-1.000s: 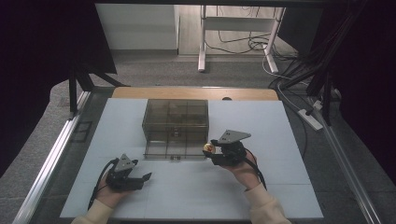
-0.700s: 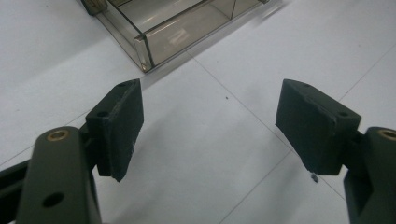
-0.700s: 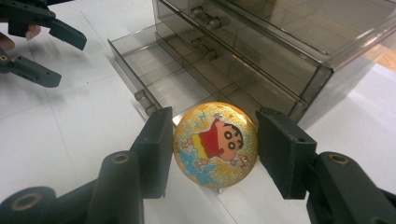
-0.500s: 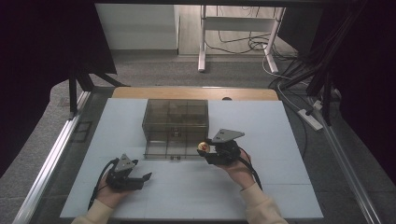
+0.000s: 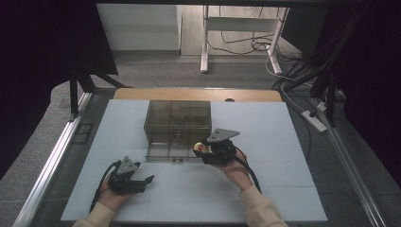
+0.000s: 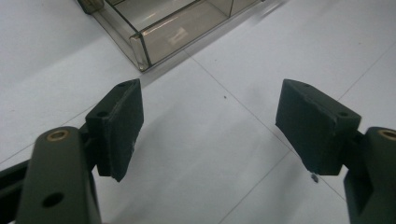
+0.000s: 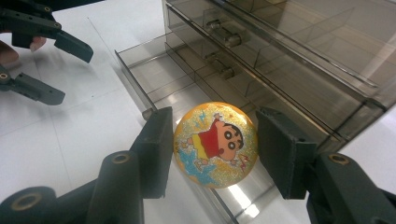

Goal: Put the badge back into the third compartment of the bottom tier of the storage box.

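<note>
Nearest the person, the left gripper (image 5: 142,182) rested on the white table (image 5: 283,189), jaws spread wide with nothing between them. Farther out, the right gripper (image 7: 212,149) clamped a round cartoon badge (image 7: 215,144) by its edges, face toward the camera, figure's head tilted right, over the pulled-out bottom drawer (image 7: 154,79). Behind rose the smoky drawer cabinet (image 5: 178,118). From above, the badge (image 5: 199,148) was a gold speck.
</note>
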The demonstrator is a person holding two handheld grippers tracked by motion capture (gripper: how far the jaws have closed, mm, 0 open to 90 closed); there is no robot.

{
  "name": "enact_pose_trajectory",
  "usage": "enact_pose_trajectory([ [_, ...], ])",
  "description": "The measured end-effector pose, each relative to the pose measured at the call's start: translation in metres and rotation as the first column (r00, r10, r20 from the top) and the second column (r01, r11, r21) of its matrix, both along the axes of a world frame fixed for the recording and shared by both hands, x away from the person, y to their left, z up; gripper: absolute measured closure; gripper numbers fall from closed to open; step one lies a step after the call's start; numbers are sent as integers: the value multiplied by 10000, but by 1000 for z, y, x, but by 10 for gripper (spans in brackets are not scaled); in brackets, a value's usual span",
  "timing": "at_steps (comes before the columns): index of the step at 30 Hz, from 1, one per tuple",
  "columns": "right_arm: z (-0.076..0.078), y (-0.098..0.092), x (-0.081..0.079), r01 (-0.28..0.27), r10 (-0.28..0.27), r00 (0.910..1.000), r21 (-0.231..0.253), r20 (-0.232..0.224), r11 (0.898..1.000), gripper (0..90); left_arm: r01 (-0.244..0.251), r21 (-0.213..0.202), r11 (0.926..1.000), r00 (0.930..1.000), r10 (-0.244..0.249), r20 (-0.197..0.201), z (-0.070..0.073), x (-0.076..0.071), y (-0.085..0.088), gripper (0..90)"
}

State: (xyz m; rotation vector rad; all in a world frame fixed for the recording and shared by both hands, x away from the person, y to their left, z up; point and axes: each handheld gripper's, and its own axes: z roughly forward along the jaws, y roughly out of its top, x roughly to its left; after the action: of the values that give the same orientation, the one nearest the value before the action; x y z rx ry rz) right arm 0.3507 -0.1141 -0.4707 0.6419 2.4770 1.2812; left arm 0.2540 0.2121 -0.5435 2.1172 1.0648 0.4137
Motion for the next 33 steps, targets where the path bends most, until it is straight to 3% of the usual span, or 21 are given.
enact_pose_trajectory([
  [8, -8, 10, 9, -10, 9, 10000, -53, -74, 10000, 469, 19, -14, 10000, 10000, -19, 1, 0, 0, 1, 244],
  [17, -22, 13, 20, 260, -272, 9995, -630, -178, 9977, 468, 29, -18, 10000, 10000, -29, 16, 0, 0, 1, 244],
  [30, -28, 11, 24, 582, -598, 9979, -590, -266, 9966, 463, 0, -5, 10000, 10000, 0, 46, 0, 0, 0, 243],
  [33, -29, 10, 25, 627, -646, 9974, -597, -316, 9963, 387, -20, -16, 10000, 10000, 20, 60, 0, 0, 1, 243],
])
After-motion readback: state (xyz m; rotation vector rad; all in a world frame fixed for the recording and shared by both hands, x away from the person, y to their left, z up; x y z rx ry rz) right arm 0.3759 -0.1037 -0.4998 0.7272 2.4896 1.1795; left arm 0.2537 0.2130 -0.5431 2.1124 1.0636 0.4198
